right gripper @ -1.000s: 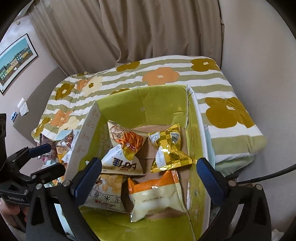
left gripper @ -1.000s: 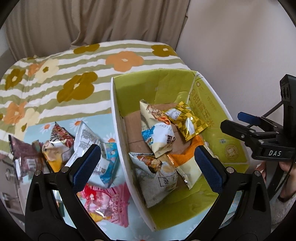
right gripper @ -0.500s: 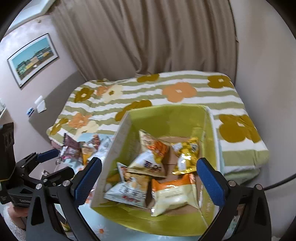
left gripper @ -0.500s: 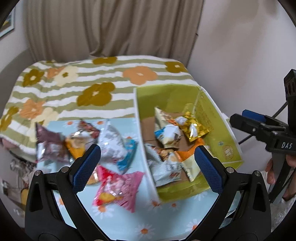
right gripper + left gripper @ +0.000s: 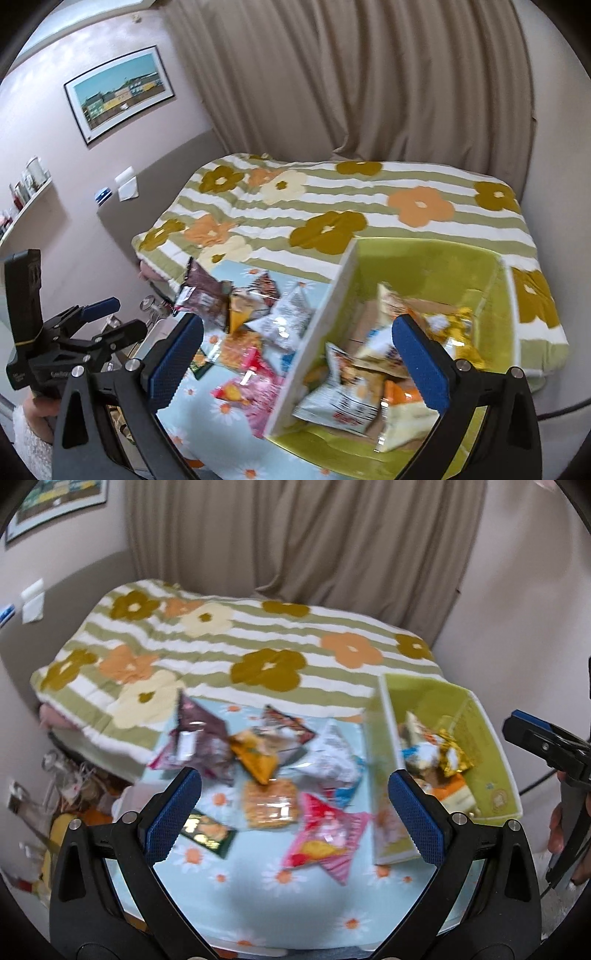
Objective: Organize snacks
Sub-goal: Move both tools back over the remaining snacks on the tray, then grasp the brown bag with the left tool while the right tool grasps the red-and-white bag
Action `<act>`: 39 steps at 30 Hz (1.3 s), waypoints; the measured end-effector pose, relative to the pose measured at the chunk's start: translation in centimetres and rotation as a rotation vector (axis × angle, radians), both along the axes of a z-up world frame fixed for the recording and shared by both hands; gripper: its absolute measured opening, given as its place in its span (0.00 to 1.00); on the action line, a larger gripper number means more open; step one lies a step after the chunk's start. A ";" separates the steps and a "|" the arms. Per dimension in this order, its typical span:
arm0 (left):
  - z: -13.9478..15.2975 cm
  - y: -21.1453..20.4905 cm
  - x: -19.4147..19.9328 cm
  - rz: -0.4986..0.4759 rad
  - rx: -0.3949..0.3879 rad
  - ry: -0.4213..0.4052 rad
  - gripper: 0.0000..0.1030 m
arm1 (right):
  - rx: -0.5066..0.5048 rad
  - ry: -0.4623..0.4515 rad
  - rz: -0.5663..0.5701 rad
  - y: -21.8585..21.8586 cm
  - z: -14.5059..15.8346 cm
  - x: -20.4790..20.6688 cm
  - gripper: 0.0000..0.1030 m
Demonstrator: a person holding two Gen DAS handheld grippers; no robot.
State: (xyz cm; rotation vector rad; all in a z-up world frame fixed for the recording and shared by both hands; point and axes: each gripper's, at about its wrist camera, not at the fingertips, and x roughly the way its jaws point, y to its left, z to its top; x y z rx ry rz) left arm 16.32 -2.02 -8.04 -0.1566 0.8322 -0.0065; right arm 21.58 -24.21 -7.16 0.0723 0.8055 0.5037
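Both tools — left tool (image 5: 293,808), right tool (image 5: 295,362) — have been drawn back from the box (image 5: 495,738), released; loose packets (image 5: 266,760) are now framed.

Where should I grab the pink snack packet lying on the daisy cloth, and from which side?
Probably from above, across the puffed middle of the pink snack packet. It lies flat on the daisy cloth, nearest of the loose packets, with bare cloth on its near side. The open left tool hangs right over it, so bring that one straight down, clear of the green box.
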 end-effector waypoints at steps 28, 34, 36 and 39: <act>-11.9 13.1 13.2 -0.314 -0.132 0.298 0.98 | -0.138 0.224 -0.137 16.1 -10.4 9.5 0.99; -13.9 12.7 15.2 -0.328 -0.137 0.323 0.97 | -0.188 0.254 -0.064 17.2 -12.5 11.6 0.99; -14.5 12.7 15.9 -0.323 -0.134 0.331 0.97 | -0.188 0.272 -0.023 17.5 -13.0 12.6 0.99; -15.4 12.7 16.6 -0.309 -0.144 0.347 0.97 | -0.204 0.297 0.042 17.9 -13.9 14.0 0.99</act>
